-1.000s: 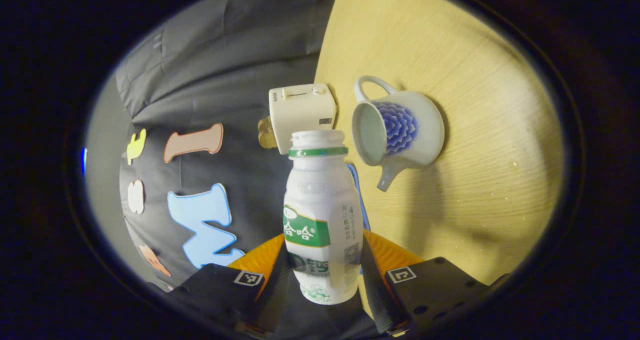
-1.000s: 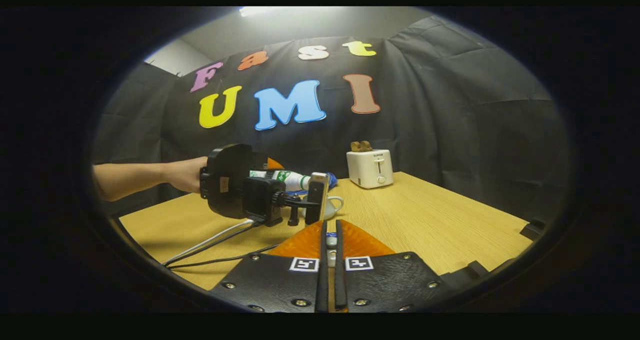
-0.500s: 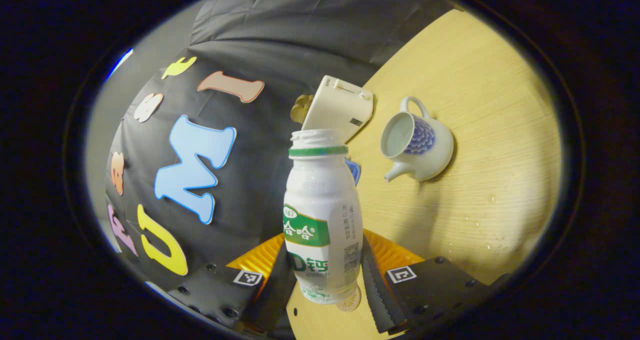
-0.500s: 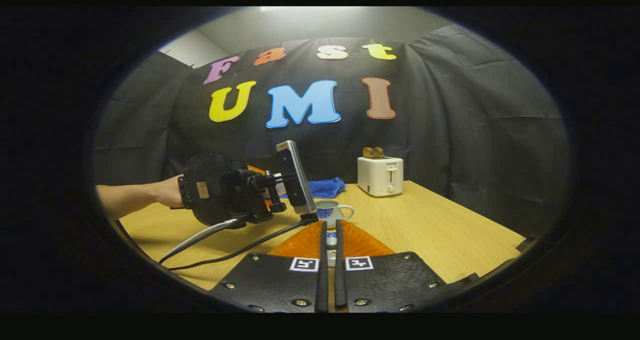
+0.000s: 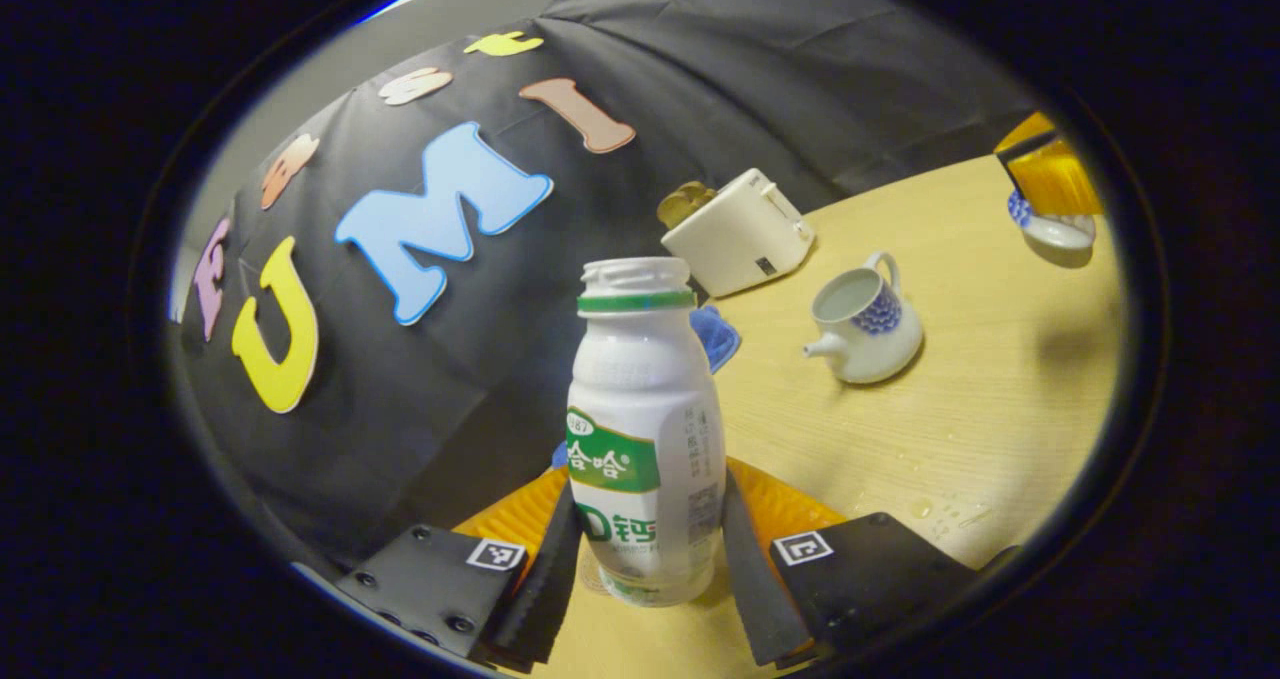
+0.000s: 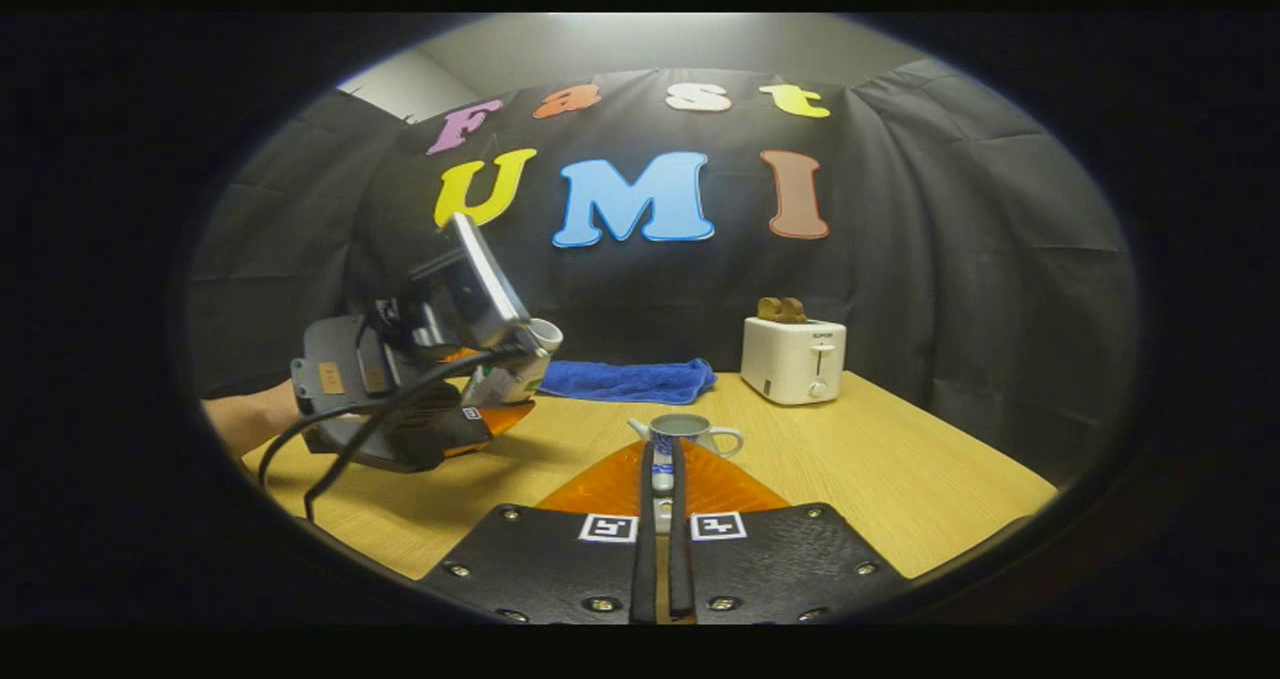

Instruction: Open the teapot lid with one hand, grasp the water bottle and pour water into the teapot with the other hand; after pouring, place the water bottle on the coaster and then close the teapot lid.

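We grip the water bottle (image 5: 645,429) upright beside the open teapot (image 5: 862,327); jaws clenched, lower gently onto the coaster, lid (image 6: 661,478) pinched right.

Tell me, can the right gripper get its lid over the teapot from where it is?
Probably yes. The teapot stands open on the table just ahead of the right gripper, which grips the lid. The left gripper holds the bottle off to the side, leaving that path free.
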Motion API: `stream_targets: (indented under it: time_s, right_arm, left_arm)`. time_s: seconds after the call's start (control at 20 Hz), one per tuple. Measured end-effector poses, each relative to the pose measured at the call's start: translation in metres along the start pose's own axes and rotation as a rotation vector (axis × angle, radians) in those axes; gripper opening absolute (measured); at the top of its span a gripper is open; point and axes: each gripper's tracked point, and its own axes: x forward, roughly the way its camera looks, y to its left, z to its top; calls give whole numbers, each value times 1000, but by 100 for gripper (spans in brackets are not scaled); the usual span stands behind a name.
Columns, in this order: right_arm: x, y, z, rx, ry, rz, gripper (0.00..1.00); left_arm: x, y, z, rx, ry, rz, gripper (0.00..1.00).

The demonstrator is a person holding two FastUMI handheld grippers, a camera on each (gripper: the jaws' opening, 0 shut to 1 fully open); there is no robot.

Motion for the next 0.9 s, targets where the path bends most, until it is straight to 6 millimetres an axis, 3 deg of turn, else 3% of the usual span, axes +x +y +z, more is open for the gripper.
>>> stream_targets:
  time_s: [0.1,0.15,0.45,0.7,0.9]
  right_arm:
    - [14,-3,1,-15,-2,-16,16]
    - [22,-4,4,-18,-9,-21,5]
    - [69,-12,25,-8,-41,-44,5]
    - [118,-23,17,-10,-11,-88,5]
    - [137,-19,8,-7,15,-92,5]
  left_arm:
    - [5,-2,3,-86,-21,19,82]
    - [5,-2,1,-128,-30,22,82]
    - [-3,10,9,-398,-81,32,82]
    - [-15,20,5,-480,-96,32,82]
    - [-25,37,0,-506,-109,37,82]
